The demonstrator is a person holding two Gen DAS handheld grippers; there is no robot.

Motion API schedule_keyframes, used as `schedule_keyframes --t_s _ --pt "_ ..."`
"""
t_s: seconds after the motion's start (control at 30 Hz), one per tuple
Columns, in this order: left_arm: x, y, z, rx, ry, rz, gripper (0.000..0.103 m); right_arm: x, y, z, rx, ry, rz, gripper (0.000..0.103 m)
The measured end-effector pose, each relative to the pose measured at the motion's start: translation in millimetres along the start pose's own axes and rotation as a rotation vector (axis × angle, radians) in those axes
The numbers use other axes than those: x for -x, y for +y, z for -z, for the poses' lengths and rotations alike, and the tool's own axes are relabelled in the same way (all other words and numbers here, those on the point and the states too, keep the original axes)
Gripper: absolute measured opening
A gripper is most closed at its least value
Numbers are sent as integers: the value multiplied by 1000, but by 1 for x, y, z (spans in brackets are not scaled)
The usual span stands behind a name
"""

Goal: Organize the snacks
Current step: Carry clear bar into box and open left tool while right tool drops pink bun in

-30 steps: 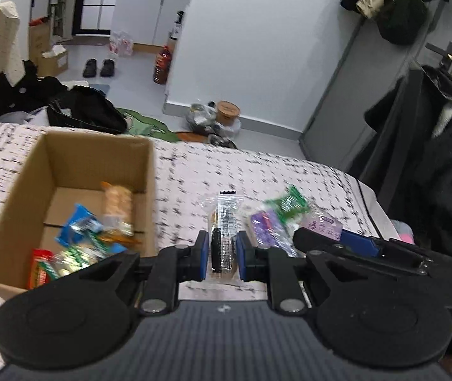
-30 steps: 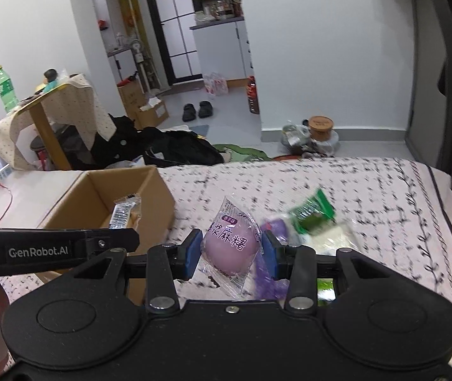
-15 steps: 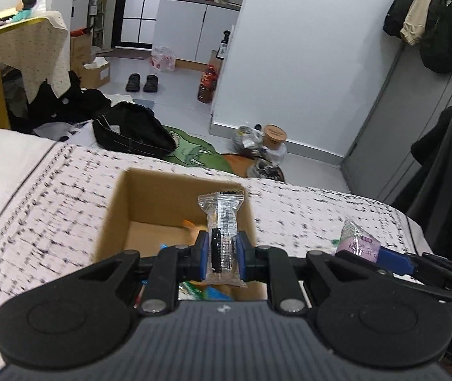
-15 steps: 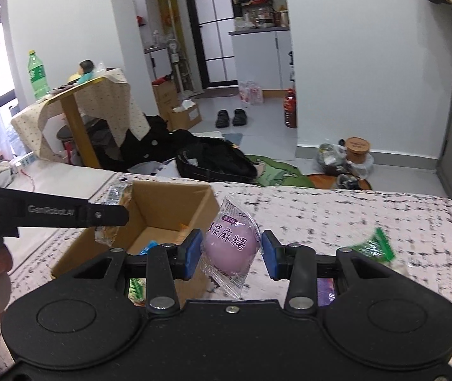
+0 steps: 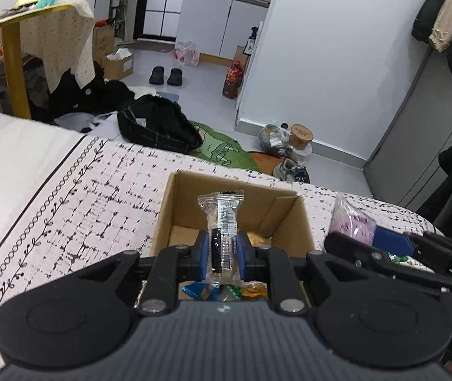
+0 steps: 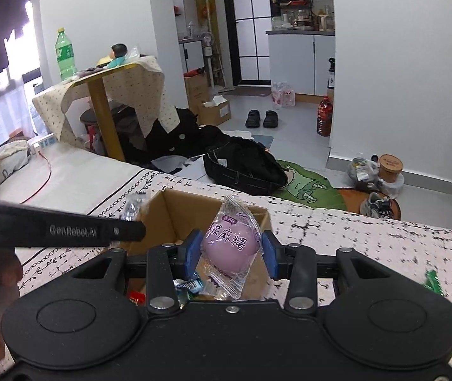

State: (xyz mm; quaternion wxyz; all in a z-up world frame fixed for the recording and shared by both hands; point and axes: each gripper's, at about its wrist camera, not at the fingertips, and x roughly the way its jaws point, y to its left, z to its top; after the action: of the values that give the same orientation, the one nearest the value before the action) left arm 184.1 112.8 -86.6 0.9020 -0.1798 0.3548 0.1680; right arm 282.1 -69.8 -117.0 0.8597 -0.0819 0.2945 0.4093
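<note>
Left gripper (image 5: 223, 251) is clamped on a clear-wrapped snack bar (image 5: 222, 222) above the cardboard box (image 5: 292, 216); right gripper (image 6: 229, 252) is clamped on a purple mochi packet (image 6: 230, 241) over the same box. Assorted wrapped snacks (image 5: 226, 290) are contained in the box, partly hidden by the grippers; a green packet (image 6: 433, 281) is left on the patterned bedspread (image 5: 76, 197).

The box (image 5: 292, 219) stands on the bed (image 5: 67, 209), with snacks (image 5: 226, 290) inside it. The left gripper (image 5: 222, 250) holds a bar (image 5: 222, 222) above the box. The right gripper (image 6: 230, 255), to its right, holds a pouch (image 6: 229, 244) over the box too. Behind the bed, a bag (image 6: 245, 165) lies on the floor.
</note>
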Motion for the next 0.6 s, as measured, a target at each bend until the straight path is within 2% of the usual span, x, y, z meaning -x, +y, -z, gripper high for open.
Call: schedule_keyframes --t_s 0.17,0.4,0.6 --pt "-6 3 3 -12 8 -22 21 -11 4 -2 1 9 4 40" --pt "-1 21 0 44 21 -44 28 -27 9 -4 -5 30 4 40" --pt "7 31 -1 53 21 -64 33 -36 15 -11 -7 25 -12 40"
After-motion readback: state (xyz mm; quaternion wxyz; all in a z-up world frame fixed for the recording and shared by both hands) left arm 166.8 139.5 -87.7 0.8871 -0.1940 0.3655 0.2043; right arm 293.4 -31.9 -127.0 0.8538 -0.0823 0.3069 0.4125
